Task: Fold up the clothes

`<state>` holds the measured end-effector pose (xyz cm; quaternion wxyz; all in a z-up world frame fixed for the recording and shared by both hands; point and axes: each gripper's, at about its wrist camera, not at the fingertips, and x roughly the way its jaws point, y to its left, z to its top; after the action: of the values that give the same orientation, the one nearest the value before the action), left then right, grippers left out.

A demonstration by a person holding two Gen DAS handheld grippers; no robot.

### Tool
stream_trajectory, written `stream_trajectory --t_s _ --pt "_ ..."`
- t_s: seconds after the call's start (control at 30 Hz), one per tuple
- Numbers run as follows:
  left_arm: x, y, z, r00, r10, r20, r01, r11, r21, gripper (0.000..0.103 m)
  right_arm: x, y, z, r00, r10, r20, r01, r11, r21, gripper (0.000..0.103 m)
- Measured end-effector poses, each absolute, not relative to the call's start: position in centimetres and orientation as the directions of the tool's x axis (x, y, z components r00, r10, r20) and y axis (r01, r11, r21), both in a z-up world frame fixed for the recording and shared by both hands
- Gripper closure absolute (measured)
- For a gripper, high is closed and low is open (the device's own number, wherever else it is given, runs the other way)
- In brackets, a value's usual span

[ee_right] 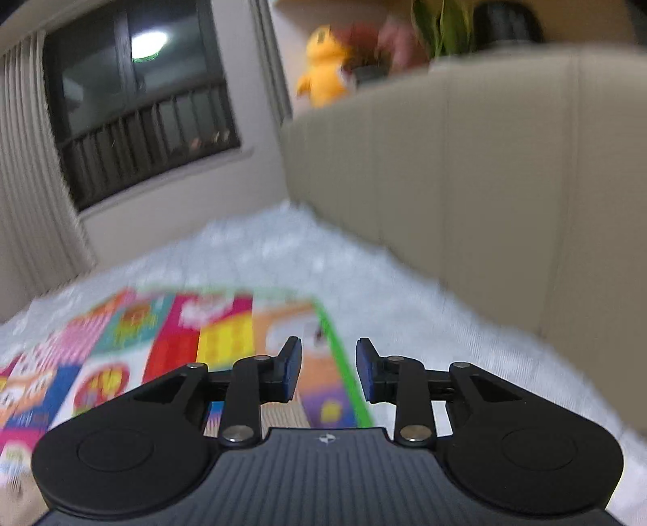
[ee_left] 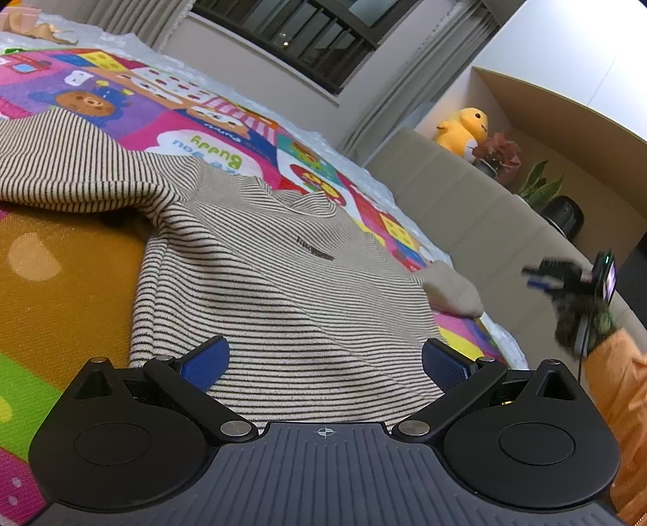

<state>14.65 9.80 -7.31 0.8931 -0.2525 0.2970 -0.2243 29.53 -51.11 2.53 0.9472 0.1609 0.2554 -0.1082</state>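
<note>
Spread across the floor, a bright cartoon play mat (ee_left: 250, 133) is lying over a white fluffy rug (ee_right: 283, 242), with a beige sofa (ee_right: 485, 162) running along the right and a dark barred window (ee_left: 291, 36) behind. On the ledge behind the sofa, a yellow plush toy (ee_left: 463, 129) is sitting beside a red-leaved potted plant (ee_left: 499, 151) and a green plant in a black pot (ee_left: 562, 210).

The striped sweater (ee_left: 275, 291) is lying face up on the mat, one sleeve (ee_left: 72, 170) stretching away to the left and the other cuff (ee_left: 453, 291) resting near the mat's right edge. The left claw (ee_left: 325, 360) is hovering over the sweater's lower body, its blue pads wide apart and holding nothing.

Only the left view is showing the sweater; there the right claw (ee_left: 542, 275) is appearing blurred in a gloved hand (ee_left: 582, 307), off over the sofa side. The right view, smeared, is facing the mat's green-edged corner and the rug. The right claw (ee_right: 328, 374) is partly open there, seemingly empty.
</note>
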Motion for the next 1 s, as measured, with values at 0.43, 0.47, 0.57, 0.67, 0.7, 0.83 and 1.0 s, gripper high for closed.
stream_trajectory --t_s 0.43,0.47,0.57,0.67,0.7,0.83,1.0 --pt "14.7 9.9 -7.4 0.725 -0.553 -0.411 0.250 0.767 -0.591 0.000 32.8 -49.4 -8.3 0.843 0.058 -0.534 0.303 0.770 0.562 0.091" --pt "14.7 9.9 -7.4 0.725 -0.553 -0.410 0.250 0.766 -0.592 0.000 33.2 -48.8 -8.2 0.847 0.068 -0.527 0.284 0.780 0.557 0.096" --pt "14.7 10.0 -7.4 0.725 -0.556 -0.406 0.250 0.762 -0.597 0.000 31.9 -48.6 -5.1 0.892 0.085 -0.444 0.229 0.761 0.607 0.096" --pt "14.7 10.0 -7.4 0.726 -0.559 -0.401 0.249 0.757 -0.604 0.000 28.6 -49.4 0.0 0.945 0.097 -0.311 0.138 0.745 0.653 0.096" --pt "14.7 10.1 -7.5 0.726 -0.561 -0.398 0.249 0.754 -0.608 0.000 27.5 -49.3 1.5 0.952 0.106 -0.288 0.112 0.755 0.646 0.096" --pt "15.0 10.2 -7.3 0.722 -0.561 -0.405 0.238 0.751 -0.615 0.000 24.4 -47.3 5.9 0.950 0.109 -0.292 0.072 0.834 0.547 0.096" --pt "14.6 11.7 -5.9 0.704 -0.573 -0.419 0.180 0.715 -0.675 0.000 24.8 -42.0 8.0 0.925 -0.014 -0.381 0.132 0.949 0.285 0.096"
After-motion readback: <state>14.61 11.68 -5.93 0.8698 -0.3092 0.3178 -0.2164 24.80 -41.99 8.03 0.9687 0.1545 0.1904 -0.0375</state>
